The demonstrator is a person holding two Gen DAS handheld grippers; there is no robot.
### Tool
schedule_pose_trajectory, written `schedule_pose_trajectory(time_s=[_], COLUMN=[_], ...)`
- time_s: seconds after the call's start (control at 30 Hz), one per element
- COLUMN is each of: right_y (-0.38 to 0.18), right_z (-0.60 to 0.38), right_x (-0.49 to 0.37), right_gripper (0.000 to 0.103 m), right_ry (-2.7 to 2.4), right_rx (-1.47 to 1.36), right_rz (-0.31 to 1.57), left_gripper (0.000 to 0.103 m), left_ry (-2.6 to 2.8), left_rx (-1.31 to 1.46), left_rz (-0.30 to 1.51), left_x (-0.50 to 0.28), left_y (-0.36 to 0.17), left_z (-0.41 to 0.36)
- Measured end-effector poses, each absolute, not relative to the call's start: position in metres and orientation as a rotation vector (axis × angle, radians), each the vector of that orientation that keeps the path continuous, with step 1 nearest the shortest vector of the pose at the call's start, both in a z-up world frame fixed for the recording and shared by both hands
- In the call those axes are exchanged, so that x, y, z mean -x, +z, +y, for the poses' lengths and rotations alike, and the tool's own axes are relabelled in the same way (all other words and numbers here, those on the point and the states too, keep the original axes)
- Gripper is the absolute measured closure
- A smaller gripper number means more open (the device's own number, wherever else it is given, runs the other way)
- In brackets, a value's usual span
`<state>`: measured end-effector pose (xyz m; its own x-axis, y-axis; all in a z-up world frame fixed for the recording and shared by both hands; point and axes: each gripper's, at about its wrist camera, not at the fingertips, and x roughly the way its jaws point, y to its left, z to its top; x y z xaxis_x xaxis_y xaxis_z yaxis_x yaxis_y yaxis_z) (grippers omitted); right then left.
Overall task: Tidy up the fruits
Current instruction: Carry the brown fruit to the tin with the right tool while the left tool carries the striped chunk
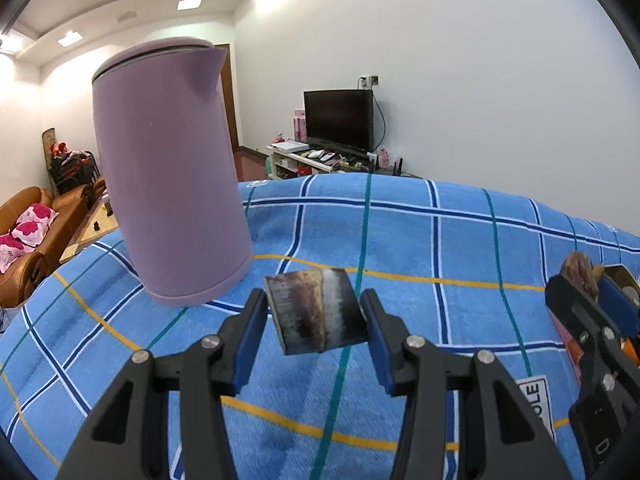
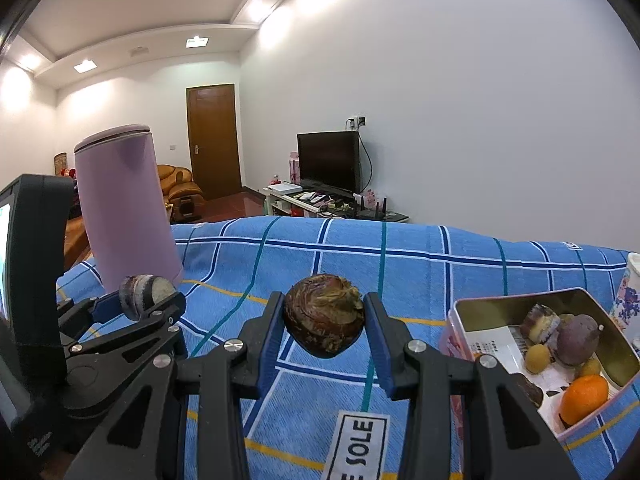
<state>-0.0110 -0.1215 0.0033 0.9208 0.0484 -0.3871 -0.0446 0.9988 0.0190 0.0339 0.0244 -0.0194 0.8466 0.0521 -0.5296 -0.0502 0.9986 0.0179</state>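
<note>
A brown, scaly round fruit [image 2: 324, 316] is clamped between the blue pads of the right hand-held gripper [image 2: 325, 320], held above the blue plaid cloth [image 2: 400, 256] that covers the bench. In the left wrist view the same fruit [image 1: 578, 274] and the right hand-held gripper [image 1: 584, 296] show at the right edge. The left hand-held gripper [image 1: 316, 312] holds a cut piece of sugarcane [image 1: 316, 312], dark-skinned with a pale band, squeezed between its pads; from the right wrist view its round cut end [image 2: 146, 294] faces the camera in the left hand-held gripper [image 2: 140, 300]. To the right of the held fruit lies an open pink tin box [image 2: 500, 304] on the cloth, holding an orange [image 2: 584, 398], a purple passion fruit [image 2: 578, 340], a small yellowish fruit [image 2: 537, 356] and another sugarcane piece [image 2: 540, 322]. A lilac kettle [image 1: 168, 168] stands on the cloth beyond the left gripper.
</note>
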Motion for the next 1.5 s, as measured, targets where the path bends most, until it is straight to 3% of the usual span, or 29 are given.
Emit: schedule_pose_trajectory(time_s=[1.5], right_y=[0.003], right_z=[-0.165], right_x=[0.056], right_gripper=[0.061], right_ry=[-0.043], right_rx=[0.010], right_rz=[0.408], left_gripper=[0.053], left_ry=[-0.055], left_rx=[-0.048], left_rz=[0.561], left_x=[0.011], left_y=[-0.017], left_z=[-0.028])
